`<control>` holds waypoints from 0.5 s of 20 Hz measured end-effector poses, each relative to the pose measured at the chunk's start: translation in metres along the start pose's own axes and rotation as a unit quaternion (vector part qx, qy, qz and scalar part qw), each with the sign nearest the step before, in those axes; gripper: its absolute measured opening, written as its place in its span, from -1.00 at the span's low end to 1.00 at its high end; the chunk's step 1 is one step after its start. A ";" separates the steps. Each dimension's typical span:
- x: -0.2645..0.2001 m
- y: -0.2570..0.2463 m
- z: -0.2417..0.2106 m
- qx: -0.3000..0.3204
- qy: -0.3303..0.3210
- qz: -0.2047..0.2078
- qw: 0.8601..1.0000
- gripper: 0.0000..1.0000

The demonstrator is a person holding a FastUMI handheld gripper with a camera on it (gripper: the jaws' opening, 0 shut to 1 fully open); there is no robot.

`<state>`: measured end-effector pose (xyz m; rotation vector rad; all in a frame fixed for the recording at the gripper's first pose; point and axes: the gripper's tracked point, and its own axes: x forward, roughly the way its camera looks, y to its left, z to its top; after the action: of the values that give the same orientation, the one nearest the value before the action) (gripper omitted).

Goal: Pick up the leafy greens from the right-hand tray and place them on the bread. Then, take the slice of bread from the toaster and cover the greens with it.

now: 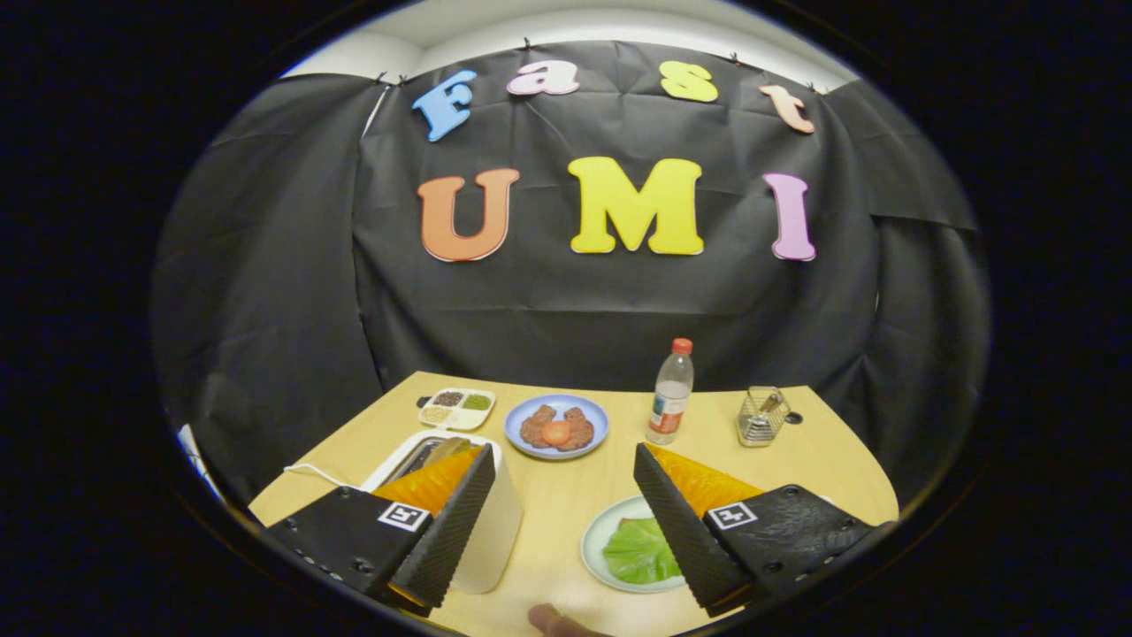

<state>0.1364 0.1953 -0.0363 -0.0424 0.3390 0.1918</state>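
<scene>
Because our gripper (562, 460) is wide open and holds nothing, we could miss the soft leafy greens (638, 550) or squash them. They lie on a pale plate (594, 538) by the right finger. The toaster (478, 531), with a bread slice (445, 450) poking out, sits at the left finger. Beyond is a blue plate (556, 410), and we could bump the bottle (671, 393).

We logged leafy greens (638, 550): one flat green leaf on a pale round tray (598, 531), partly behind the right finger. Bread slice (447, 449): upright in the white toaster's (492, 531) slot, behind the left finger.
</scene>
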 end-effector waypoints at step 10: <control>0.054 0.090 -0.030 -0.027 0.106 0.049 0.993 0.96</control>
<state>0.1587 0.2907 -0.0834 -0.0992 0.5476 0.2937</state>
